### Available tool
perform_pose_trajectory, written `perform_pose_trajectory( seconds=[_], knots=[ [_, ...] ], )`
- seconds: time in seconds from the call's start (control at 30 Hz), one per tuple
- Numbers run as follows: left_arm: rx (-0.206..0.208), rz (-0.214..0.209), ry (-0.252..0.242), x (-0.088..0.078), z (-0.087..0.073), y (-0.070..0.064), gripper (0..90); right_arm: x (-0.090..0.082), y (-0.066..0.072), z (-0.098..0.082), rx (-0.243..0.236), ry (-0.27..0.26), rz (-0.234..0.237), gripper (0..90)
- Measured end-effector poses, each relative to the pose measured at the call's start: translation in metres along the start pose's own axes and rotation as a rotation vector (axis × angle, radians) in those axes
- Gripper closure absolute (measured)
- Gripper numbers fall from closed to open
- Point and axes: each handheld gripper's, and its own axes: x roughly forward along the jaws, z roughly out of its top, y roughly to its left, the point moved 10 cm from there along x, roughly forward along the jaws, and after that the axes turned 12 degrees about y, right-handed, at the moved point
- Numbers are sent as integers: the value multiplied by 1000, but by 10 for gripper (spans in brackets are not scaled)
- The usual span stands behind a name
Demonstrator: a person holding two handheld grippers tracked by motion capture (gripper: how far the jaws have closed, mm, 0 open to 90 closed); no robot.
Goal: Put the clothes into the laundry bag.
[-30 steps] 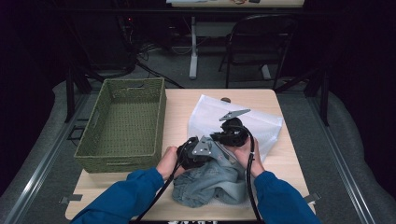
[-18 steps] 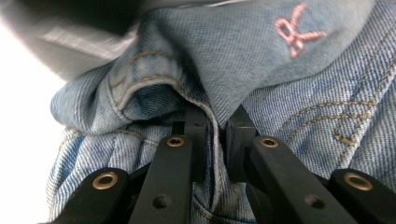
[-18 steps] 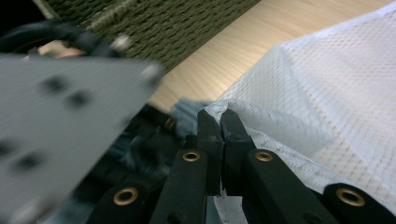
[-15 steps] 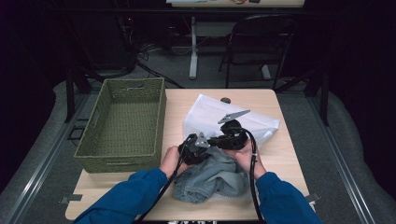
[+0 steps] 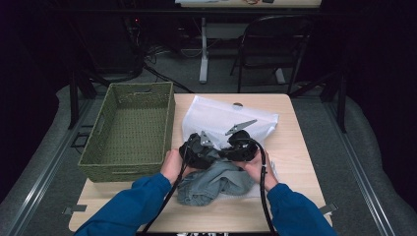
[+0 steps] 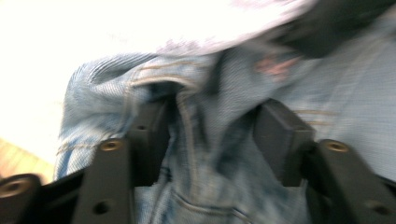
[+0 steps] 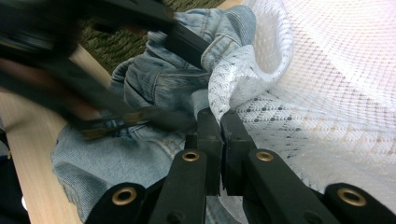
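1. The left tool [image 5: 199, 150] sits at the near middle of the surface [image 5: 300, 147], and its jaws have just been opening; in the left gripper view they stand partly spread
2. A fold of the denim garment [image 6: 205, 135] bunches up between those spread jaws, lying against the inner faces, though the blur leaves it unclear whether the pads still press on it
3. The right tool [image 5: 241, 147] lies just beside the left one, at its 3 o'clock in the high view
4. In the right gripper view the right tool [image 7: 219, 119] has its jaws pressed together, pinching the edge of the white mesh bag [image 7: 243, 79] where the mesh curls over at the mouth
5. The denim garment [image 5: 216, 179] is heaped at the 6 o'clock edge of the surface, between the person's two hands, its upper end reaching to the mouth of the white mesh bag [image 5: 216, 115]
6. The bag spreads flat from the tools toward 12 o'clock
7. In the right gripper view the left tool shows as a dark blur at 10 o'clock, one of its jaws lying on the denim right at the curled mesh
8. A green woven basket [image 5: 98, 162] stands at 9 o'clock on the surface, apart from both tools
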Motion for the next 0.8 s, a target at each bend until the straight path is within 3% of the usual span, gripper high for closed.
perform_pose_trajectory(
  seconds=[0.1,0.13,0.17,0.4,0.47,0.57,0.6,0.73,0.8],
  knots=[
    [-5,-52,-26,-15,-1,-8,314,0,-1,-2,11,3,-6,888],
    [11,-86,-16,-18,-4,-14,304,1,-1,-2,14,2,-10,888],
    [22,-86,-10,-18,-6,-20,302,1,-1,-2,10,5,-11,888],
    [77,-168,70,-1,-21,-47,211,2,-2,-2,11,8,-20,887],
    [91,-175,99,7,-26,-52,232,3,-2,-2,6,8,-20,887],
    [113,-158,119,22,-30,-57,326,4,-2,-3,8,11,-22,886],
    [108,-159,111,28,-30,-57,417,4,-2,-3,7,12,-21,887],
    [27,-177,66,35,-26,-45,725,6,2,-4,2,26,-14,890],
    [-34,-201,49,31,-22,-38,778,5,4,-3,2,19,-13,892]
  ],
)
